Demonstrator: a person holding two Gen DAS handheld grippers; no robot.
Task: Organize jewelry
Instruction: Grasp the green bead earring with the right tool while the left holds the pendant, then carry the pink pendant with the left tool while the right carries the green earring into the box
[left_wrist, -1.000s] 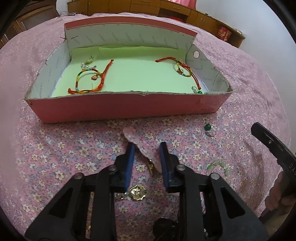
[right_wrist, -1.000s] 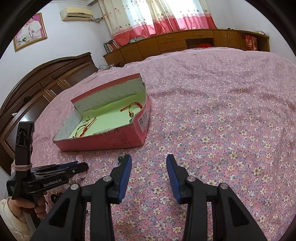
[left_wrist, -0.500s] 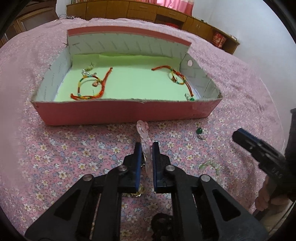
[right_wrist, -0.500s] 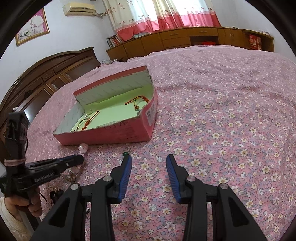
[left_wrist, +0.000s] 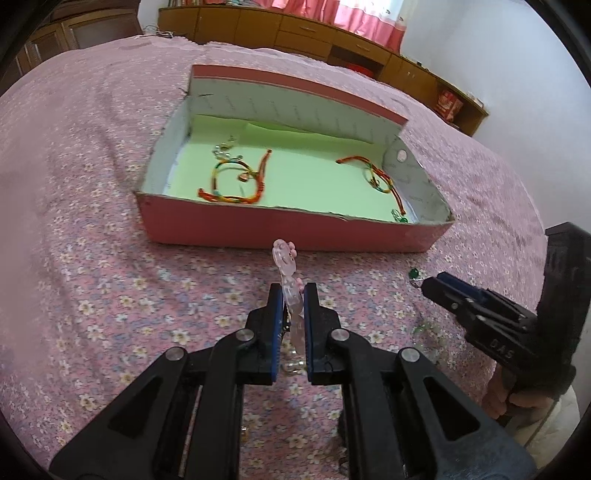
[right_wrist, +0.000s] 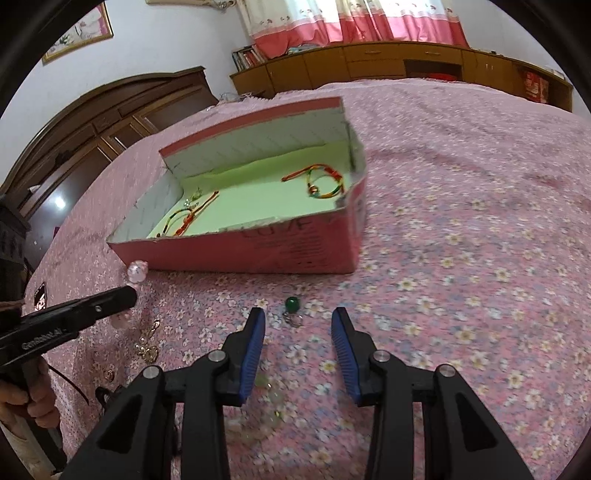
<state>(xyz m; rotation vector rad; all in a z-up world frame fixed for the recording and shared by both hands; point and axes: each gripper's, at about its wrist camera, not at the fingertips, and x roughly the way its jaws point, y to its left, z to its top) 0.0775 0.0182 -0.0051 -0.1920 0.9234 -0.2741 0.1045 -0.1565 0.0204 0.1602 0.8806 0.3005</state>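
On the flowered bedspread (left_wrist: 110, 280), just short of the pink box (left_wrist: 280, 227), the left gripper (left_wrist: 293, 295) has now pinched the pink bead bracelet (left_wrist: 286, 266) and lifted it; the right gripper (right_wrist: 297, 325), spread, nears the green earring (right_wrist: 291, 305).

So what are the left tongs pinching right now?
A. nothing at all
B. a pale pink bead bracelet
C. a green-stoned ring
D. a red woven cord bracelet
B: the left tongs are closed on the pale pink bead bracelet, which sticks up between the blue pads, while the green-stoned ring lies on the bedspread.
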